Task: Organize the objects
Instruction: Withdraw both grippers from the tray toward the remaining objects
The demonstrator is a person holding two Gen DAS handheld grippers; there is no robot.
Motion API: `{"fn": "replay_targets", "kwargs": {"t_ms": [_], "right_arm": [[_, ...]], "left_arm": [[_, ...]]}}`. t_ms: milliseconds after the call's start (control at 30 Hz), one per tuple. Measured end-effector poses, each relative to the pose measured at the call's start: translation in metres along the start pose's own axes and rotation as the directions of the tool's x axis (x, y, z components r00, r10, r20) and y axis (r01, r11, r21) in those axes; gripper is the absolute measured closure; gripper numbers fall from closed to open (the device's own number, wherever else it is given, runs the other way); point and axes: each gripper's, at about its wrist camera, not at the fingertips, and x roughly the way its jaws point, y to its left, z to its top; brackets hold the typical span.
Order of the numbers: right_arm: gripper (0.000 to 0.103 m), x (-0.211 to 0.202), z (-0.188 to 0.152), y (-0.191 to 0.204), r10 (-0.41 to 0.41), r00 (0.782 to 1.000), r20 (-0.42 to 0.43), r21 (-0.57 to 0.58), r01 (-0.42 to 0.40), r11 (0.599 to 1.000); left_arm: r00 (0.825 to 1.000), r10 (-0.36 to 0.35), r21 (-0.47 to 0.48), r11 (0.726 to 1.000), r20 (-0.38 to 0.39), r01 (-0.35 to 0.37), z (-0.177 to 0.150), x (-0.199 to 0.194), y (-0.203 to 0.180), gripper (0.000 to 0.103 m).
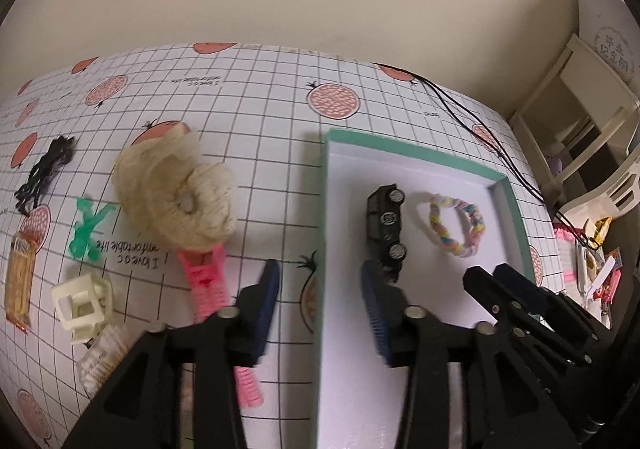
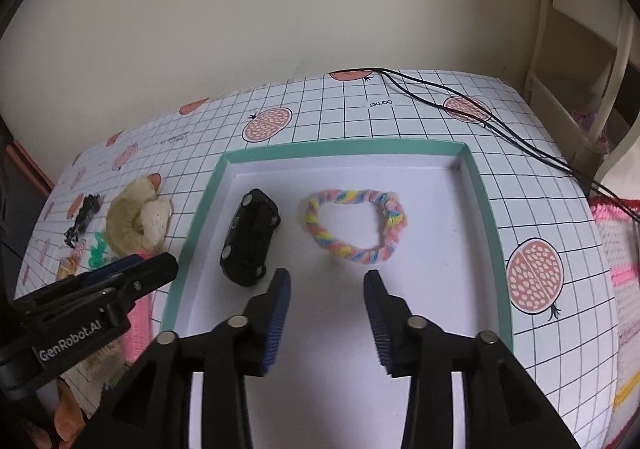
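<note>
Both claws are open and empty. The left claw point(image 1: 320, 281) straddles the tray's point(image 1: 326, 209) left wall; the right claw point(image 2: 327, 281) hangs over the tray. Inside lie a car point(image 2: 250, 237) and, right of it, a bracelet point(image 2: 354, 227). A scrunchie point(image 1: 176, 195) sits left on the bench point(image 1: 260, 129).

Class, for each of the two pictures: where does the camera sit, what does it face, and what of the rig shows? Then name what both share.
Left wrist: on the left gripper, facing the tray's left rim and table clutter; right gripper intrudes.
Right wrist: on the right gripper, over the tray; left gripper shows.
Shared: toy car, braided ring.
</note>
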Motion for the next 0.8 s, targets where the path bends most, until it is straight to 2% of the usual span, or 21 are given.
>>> {"fn": "replay_targets", "kwargs": {"t_ms": [100, 233, 367, 500, 567, 600, 800], "right_arm": [[0.043, -0.001, -0.003, 0.0, -0.006, 1.0, 0.001, -0.005, 0.006, 1.0], [0.034, 0.0, -0.006, 0.001, -0.012, 1.0, -0.001, -0.014, 0.012, 1.0], [0.026, -0.001, -0.006, 0.001, -0.016, 1.0, 0.004, -0.013, 0.016, 1.0], [0.008, -0.001, -0.008, -0.002, -0.027, 1.0, 0.007, -0.004, 0.027, 1.0], [0.004, -0.002, -0.008, -0.001, -0.032, 0.999, 0.015, -0.011, 0.032, 0.999], [0.001, -0.003, -0.008, 0.0, -0.035, 0.999, 0.021, -0.011, 0.035, 0.999], [0.0, -0.005, -0.006, 0.004, -0.049, 0.998, 0.037, -0.019, 0.05, 0.999]], "left_arm": [[1.0, 0.012, -0.012, 1.0, -0.004, -0.012, -0.004, 0.002, 0.004, 0.042], [1.0, 0.022, -0.01, 1.0, 0.001, -0.022, -0.005, 0.001, 0.005, 0.026], [0.999, 0.035, 0.001, 0.999, 0.022, -0.035, -0.005, -0.004, 0.005, 0.018], [0.999, 0.035, -0.014, 0.999, 0.039, -0.035, -0.006, -0.009, 0.012, 0.011], [0.998, 0.046, -0.006, 0.999, 0.05, -0.046, -0.007, -0.011, 0.014, 0.0], [0.997, 0.056, -0.006, 0.998, 0.061, -0.056, -0.007, -0.013, 0.015, 0.0], [0.994, 0.076, -0.012, 0.997, 0.08, -0.075, -0.006, -0.017, 0.024, 0.0]]}}
